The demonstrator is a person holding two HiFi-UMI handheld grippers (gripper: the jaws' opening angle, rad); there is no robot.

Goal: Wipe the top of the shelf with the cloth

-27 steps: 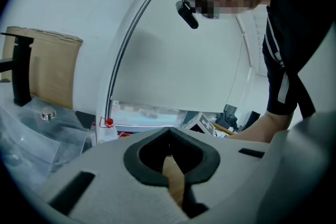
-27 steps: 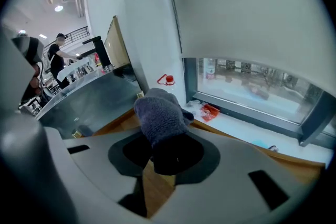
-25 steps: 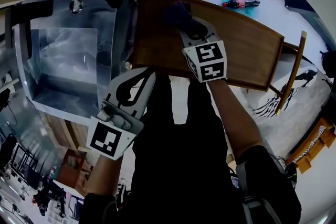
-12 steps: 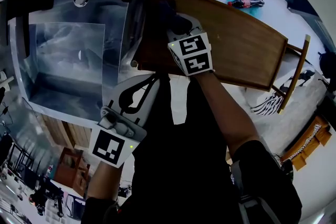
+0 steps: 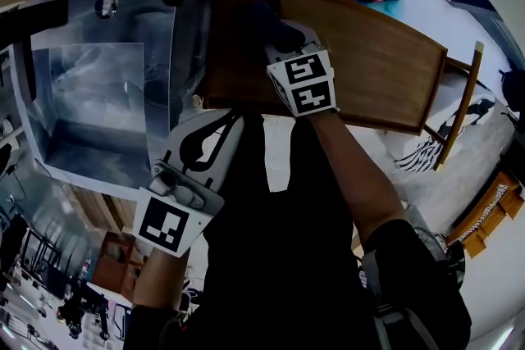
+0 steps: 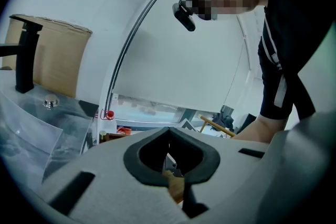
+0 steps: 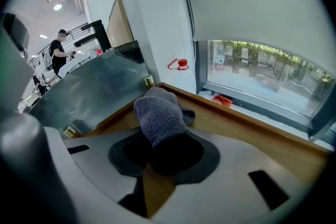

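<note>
Right gripper view: right gripper (image 7: 157, 136) fingers are clamping a grey-blue knitted cloth (image 7: 160, 113). The bunched cloth is resting on the wooden shelf (image 7: 252, 131) top, its long axis pointing straight out toward the far-left corner. Empty left gripper (image 6: 168, 134) fingers are sitting closed beside the shelf.

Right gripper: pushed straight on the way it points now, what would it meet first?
Likely the raised back edge of the brown wooden shelf, near its corner, then the white wall; depth is unclear. The grey knitted cloth held in the right gripper leads.
</note>
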